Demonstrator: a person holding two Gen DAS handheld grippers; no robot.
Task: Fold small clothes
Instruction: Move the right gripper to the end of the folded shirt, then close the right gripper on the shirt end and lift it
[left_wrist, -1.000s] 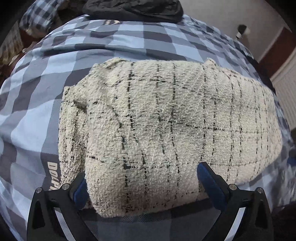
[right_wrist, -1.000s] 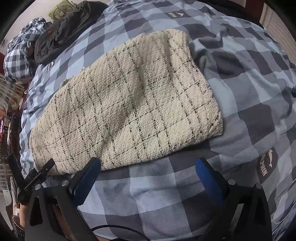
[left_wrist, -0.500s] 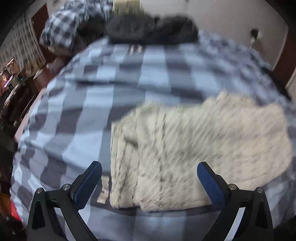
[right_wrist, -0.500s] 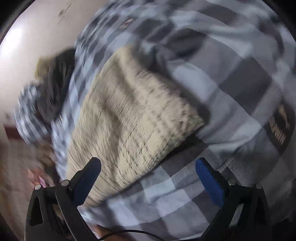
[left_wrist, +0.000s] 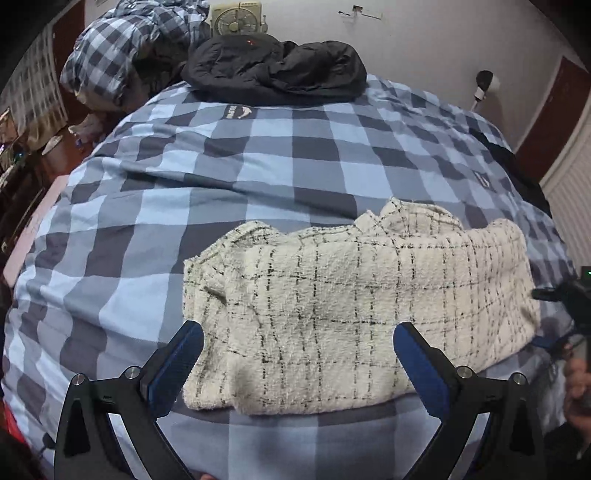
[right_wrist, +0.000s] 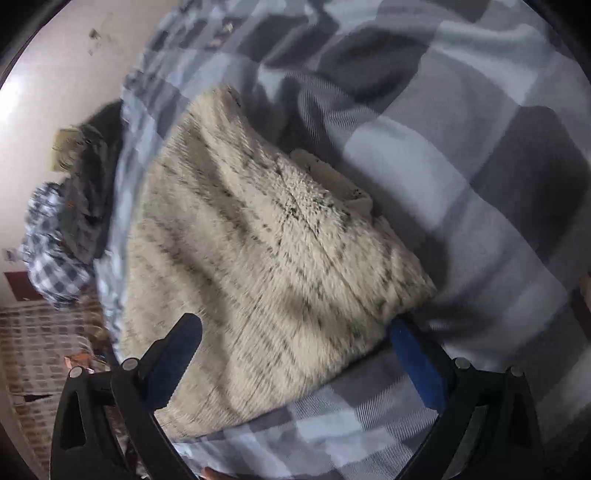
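cream checked garment (left_wrist: 354, 306), folded into a rough rectangle, is seen lying flat on blue plaid bedding (left_wrist: 229, 177), near the front edge of the bed. left gripper (left_wrist: 295, 354) is held w/ jaws spread wide, nothing between them, above the garment's near-left part. right gripper (right_wrist: 295, 350) is likewise spread, empty, over the garment's other end; that view is motion-blurred. black jacket (left_wrist: 277, 70) is piled at the far end of the bed.
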